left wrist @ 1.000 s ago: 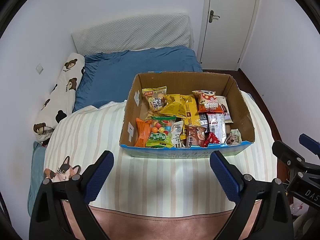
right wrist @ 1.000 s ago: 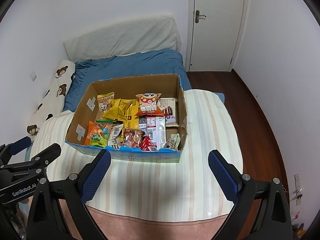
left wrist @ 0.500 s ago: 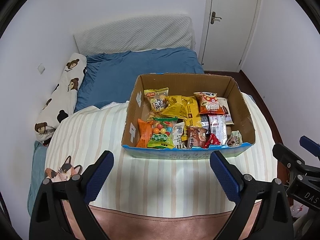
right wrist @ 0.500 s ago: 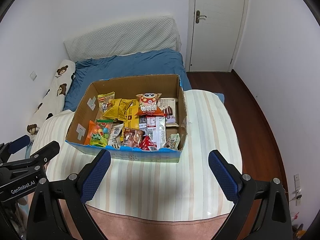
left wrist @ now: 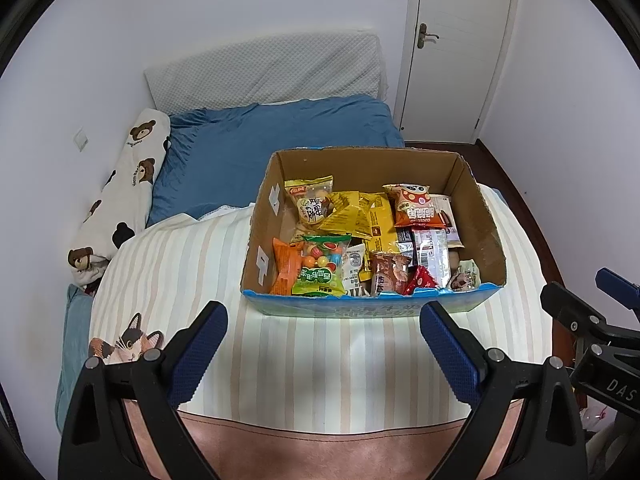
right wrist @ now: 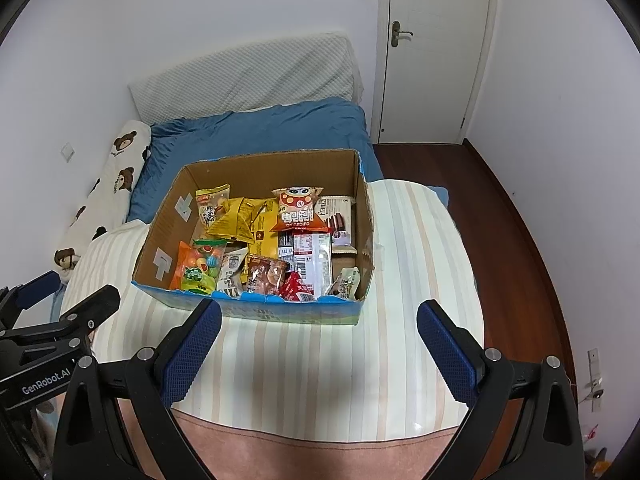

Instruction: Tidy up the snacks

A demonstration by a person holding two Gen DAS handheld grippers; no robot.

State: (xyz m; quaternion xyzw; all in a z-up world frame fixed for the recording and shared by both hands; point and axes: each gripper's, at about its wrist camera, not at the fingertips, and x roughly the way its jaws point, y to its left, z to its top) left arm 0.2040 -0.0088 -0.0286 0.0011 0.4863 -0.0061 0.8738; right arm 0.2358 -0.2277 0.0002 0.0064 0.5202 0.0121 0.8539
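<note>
left tool (left wrist: 322, 350) spread, empty | right tool (right wrist: 318, 346) spread, empty | both short of brown cardboard snack box (left wrist: 480, 216), poised to pick 1

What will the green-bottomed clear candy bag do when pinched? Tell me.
The clear candy bag will probably crumple and sag: it is thin film. The round candies inside may shift. It looks light, and it lies on top near the cardboard box front, so it should lift freely.
</note>
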